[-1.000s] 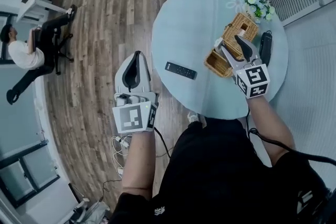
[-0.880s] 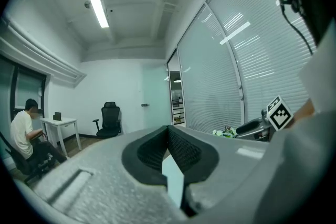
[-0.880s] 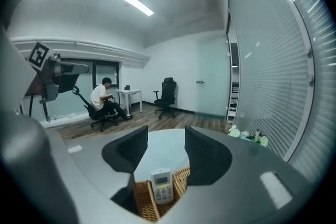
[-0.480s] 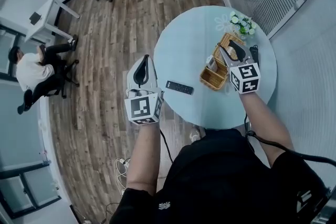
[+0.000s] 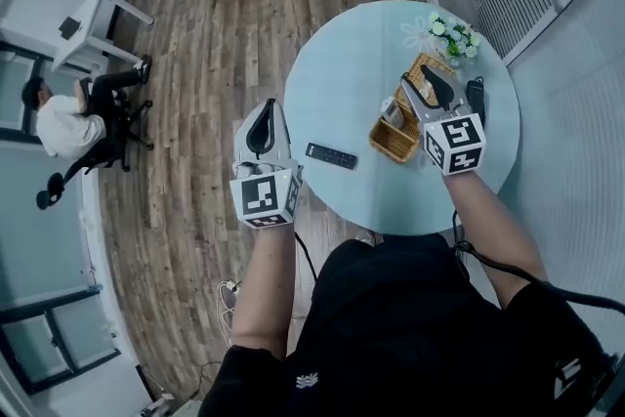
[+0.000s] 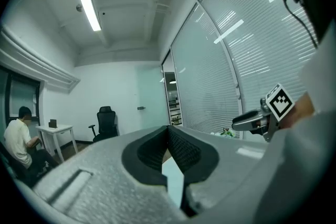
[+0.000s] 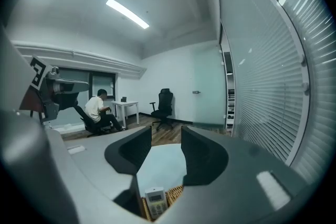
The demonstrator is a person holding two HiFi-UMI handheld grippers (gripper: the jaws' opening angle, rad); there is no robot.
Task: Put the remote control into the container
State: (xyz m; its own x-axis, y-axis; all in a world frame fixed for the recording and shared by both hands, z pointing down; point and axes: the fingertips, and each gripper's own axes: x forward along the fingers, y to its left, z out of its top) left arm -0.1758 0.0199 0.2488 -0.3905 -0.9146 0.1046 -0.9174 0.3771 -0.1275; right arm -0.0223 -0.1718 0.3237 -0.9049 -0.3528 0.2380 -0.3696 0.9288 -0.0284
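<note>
Wicker was what the container was made of: a basket (image 5: 391, 144) stood on the right half of the round pale desk (image 5: 342, 73), and a white remote (image 5: 393, 114) already lay inside it, face up. The right gripper (image 5: 418, 81) hung just above that basket, its jaws apart with nothing between them, and they were closing as I watched. The white remote sat below them, untouched, so I took it that this hand had finished with it.

A second, black remote (image 5: 331, 155) lay flat on the near-left part of the desk, apart from the basket. To my mind that was the one left to move. The left gripper (image 5: 264, 110) was held over the wooden floor, just off the desk's left edge and short of the black remote, with its jaws together on nothing. I judged it was parked out of the way, leaving room over the basket.

A dark slim thing (image 5: 476, 98) lay just right of the basket; I couldn't tell what it was. Flowers (image 5: 449, 34) stood at the far edge.
</note>
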